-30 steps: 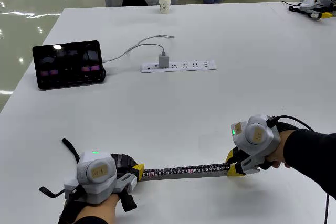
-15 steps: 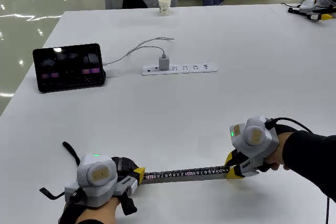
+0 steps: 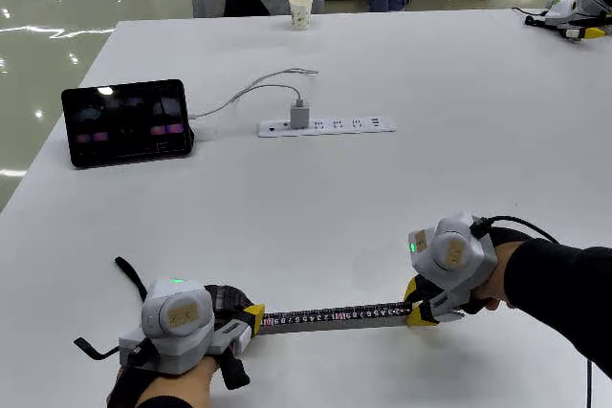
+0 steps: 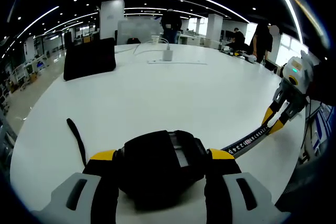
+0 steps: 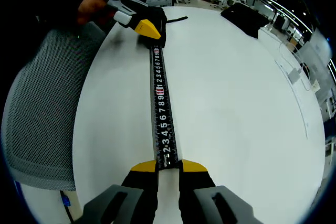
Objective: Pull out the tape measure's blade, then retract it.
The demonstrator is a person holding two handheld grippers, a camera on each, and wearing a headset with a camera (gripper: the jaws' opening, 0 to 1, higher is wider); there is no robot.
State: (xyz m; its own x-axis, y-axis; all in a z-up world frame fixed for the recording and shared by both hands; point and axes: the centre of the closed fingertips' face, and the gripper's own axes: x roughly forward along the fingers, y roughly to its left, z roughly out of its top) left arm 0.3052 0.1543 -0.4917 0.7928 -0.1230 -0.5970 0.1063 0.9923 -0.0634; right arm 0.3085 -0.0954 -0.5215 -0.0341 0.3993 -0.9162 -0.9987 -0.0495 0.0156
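Left gripper [image 4: 163, 155]: closed around the black case [image 4: 160, 170].
Right gripper [image 5: 168, 167]: closed on the blade [image 5: 159, 103] end.
Blade: stretched flat on the table [image 3: 382, 198] between both grippers.

Blade [image 5: 160, 108]: white digits 2–9 legible from near end, red mark after 9, then 1–9 repeating, smaller. Head view: blade [image 3: 335, 315] digits too small to read.

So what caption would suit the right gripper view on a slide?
Right gripper pinches the tip of the blade; left gripper holds the case across the table.
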